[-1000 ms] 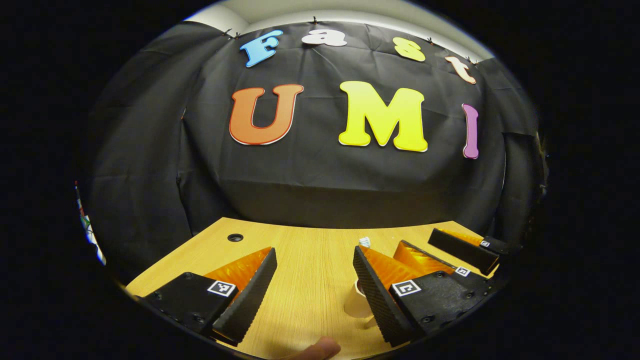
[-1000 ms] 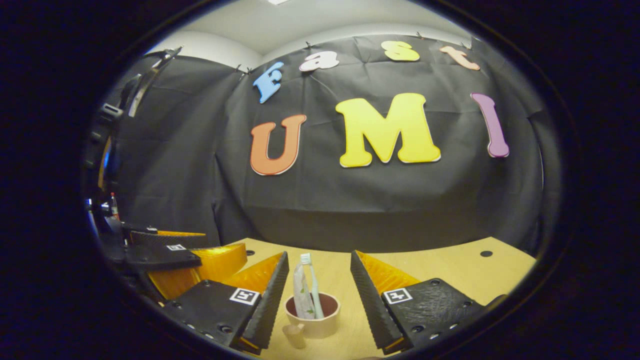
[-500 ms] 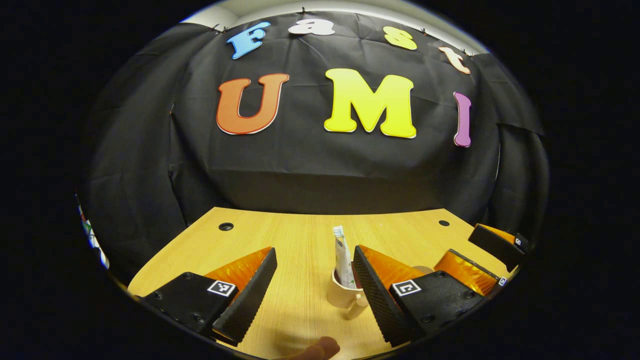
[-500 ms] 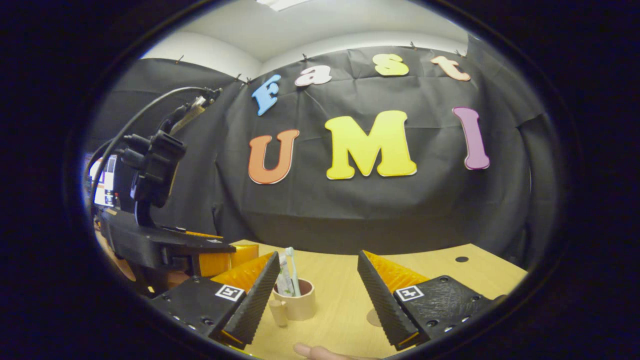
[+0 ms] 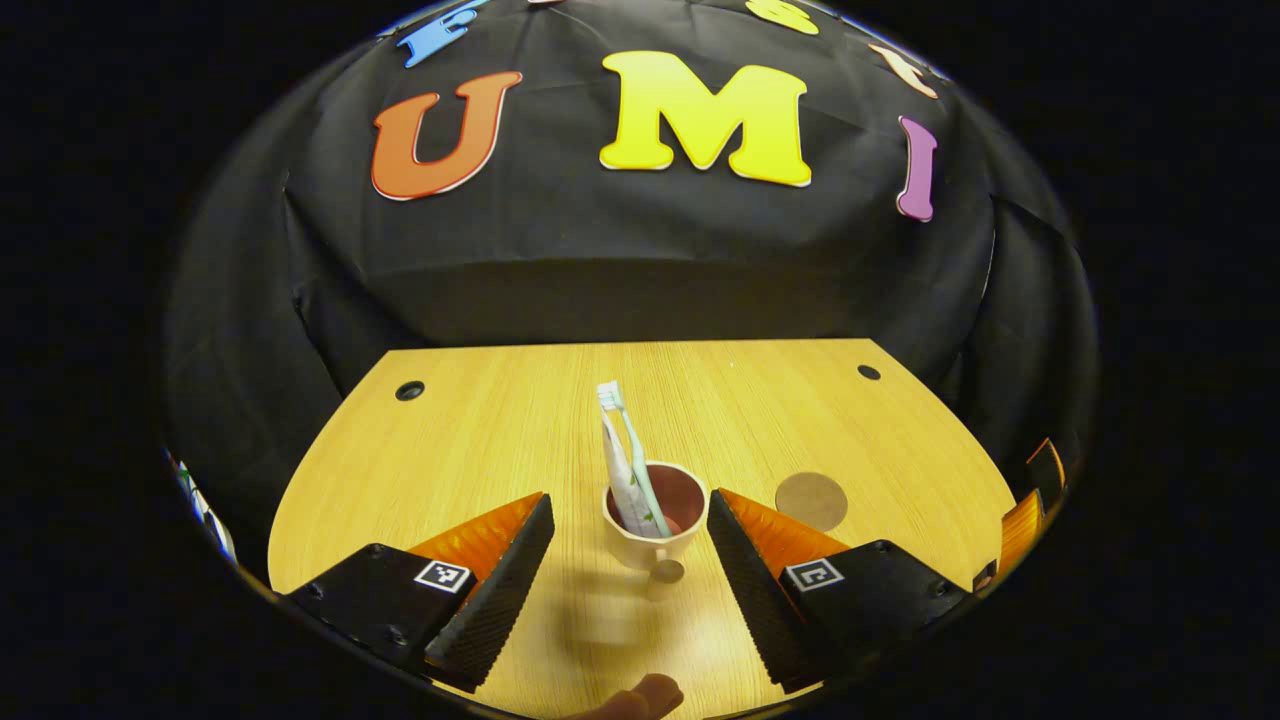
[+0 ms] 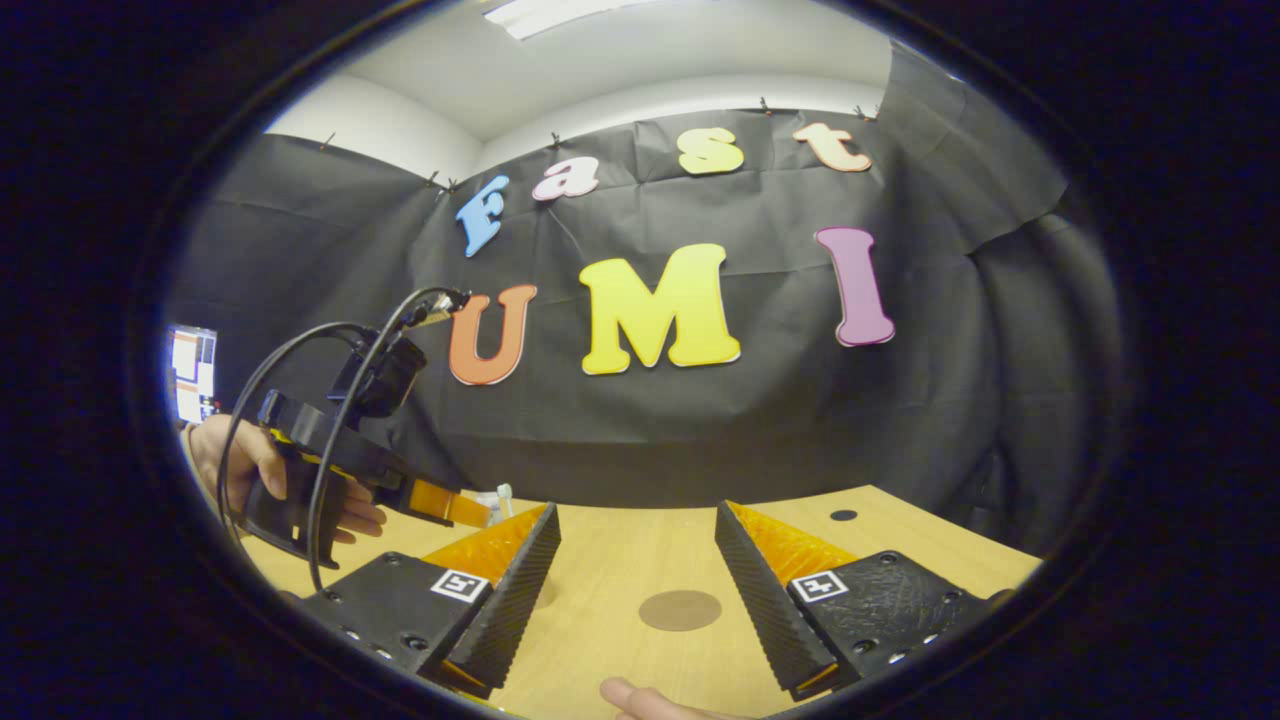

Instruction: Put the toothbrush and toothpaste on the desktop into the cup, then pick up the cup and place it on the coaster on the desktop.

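Note:
A beige cup (image 5: pixel 640 545) stands upright on the wooden desk (image 5: pixel 480 440), its handle (image 5: pixel 667 571) turned toward me. The toothbrush (image 5: pixel 612 398) and the toothpaste tube (image 5: pixel 622 470) stand in it. My left gripper (image 5: pixel 628 497) is open, with the cup between its fingertips and a small gap on each side. The round brown coaster (image 5: pixel 811 501) lies bare to the cup's right. My right gripper (image 6: pixel 636 520) is open over the desk with the coaster (image 6: pixel 680 609) lying between its fingers. In the right gripper view the left gripper (image 6: pixel 440 503) is at the left, beside the toothbrush head (image 6: pixel 504 491).
A hand (image 6: pixel 245 470) holds the left gripper, with a cable (image 6: pixel 330 420) looping over it. A lit screen (image 6: pixel 192 372) glows at the far left. Two cable holes (image 5: pixel 409 390) (image 5: pixel 868 372) sit near the desk's back edge. A fingertip (image 5: pixel 640 697) shows at the bottom.
The left gripper has tilted down and swung so the cup sits between its fingers. The right gripper has drawn away to the right, leaving the cup; the coaster now lies before it.

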Motion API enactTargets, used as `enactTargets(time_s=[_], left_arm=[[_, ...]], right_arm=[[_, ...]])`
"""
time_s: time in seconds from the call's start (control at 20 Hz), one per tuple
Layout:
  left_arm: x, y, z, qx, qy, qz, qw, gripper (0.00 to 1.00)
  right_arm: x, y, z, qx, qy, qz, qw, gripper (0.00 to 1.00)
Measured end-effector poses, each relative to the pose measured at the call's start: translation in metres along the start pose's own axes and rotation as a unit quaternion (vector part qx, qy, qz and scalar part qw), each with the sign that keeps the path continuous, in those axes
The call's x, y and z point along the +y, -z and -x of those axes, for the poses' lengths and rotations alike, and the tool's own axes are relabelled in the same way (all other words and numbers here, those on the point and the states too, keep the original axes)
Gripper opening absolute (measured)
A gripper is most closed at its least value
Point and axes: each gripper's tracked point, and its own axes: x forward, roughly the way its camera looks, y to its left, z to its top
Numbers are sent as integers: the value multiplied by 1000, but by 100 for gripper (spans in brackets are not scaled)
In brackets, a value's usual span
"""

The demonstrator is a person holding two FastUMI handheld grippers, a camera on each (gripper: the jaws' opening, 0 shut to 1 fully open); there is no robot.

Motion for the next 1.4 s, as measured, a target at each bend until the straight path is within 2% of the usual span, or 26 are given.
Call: enactTargets(time_s=[0.15,0.3,0.5,0.65,0.85,0.9,0.95,1.0,1.1,1.4], left_arm=[[-11,24,-15,71,8,7,997,98],[-21,44,-21,135,-4,4,991,98],[-28,56,-36,164,1,12,986,98],[-30,69,-49,184,-4,29,982,99],[-26,86,-61,214,-8,45,976,97],[-25,89,-63,220,-9,49,974,100],[-24,93,-65,226,-13,52,973,92],[-24,95,-65,230,-15,55,972,89],[-22,98,-65,237,-23,54,970,69],[-13,105,-70,251,-42,44,966,43]], right_arm=[[-17,-6,23,-23,-3,-18,1000,93],[-30,-9,36,-40,-12,-37,998,93],[-41,-2,41,-44,-16,-44,998,93],[-41,15,37,-26,-29,-34,999,93],[-53,24,33,-21,-16,-15,1000,93],[-58,24,32,-22,-8,-4,1000,93],[-59,26,31,-21,-3,5,1000,93],[-60,28,30,-17,1,12,1000,93],[-60,32,30,-10,0,12,1000,93],[-63,30,34,-15,-4,1,1000,93]])
